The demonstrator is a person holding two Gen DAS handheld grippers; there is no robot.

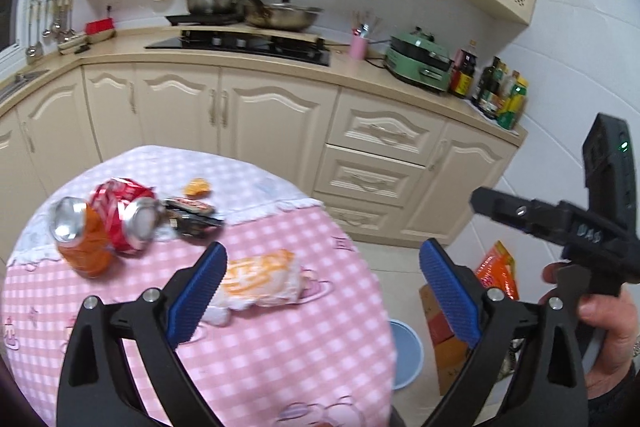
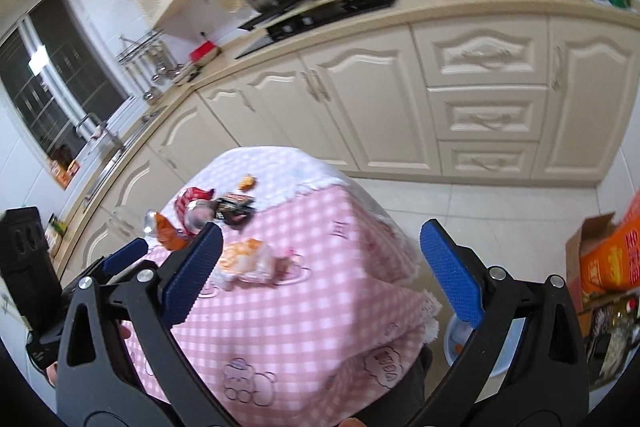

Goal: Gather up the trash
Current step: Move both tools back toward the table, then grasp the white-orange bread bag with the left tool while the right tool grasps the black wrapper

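Note:
Trash lies on a table with a pink checked cloth [image 1: 280,347]: a crushed orange can [image 1: 78,237], a crushed red can [image 1: 124,213], a dark wrapper [image 1: 192,215], an orange scrap [image 1: 197,187] and a white-and-orange plastic wrapper [image 1: 260,281]. My left gripper [image 1: 322,291] is open and empty, above the table's near right part, its left finger just left of the plastic wrapper. My right gripper [image 2: 320,271] is open and empty, above the table's right side. The same trash shows in the right wrist view: the cans [image 2: 180,219] and the plastic wrapper [image 2: 248,259].
A pale blue bin [image 1: 408,351] stands on the floor right of the table, also in the right wrist view [image 2: 460,339]. Cardboard and orange boxes [image 2: 604,259] sit by the wall. Cream kitchen cabinets [image 1: 260,111] with stove and pots run behind.

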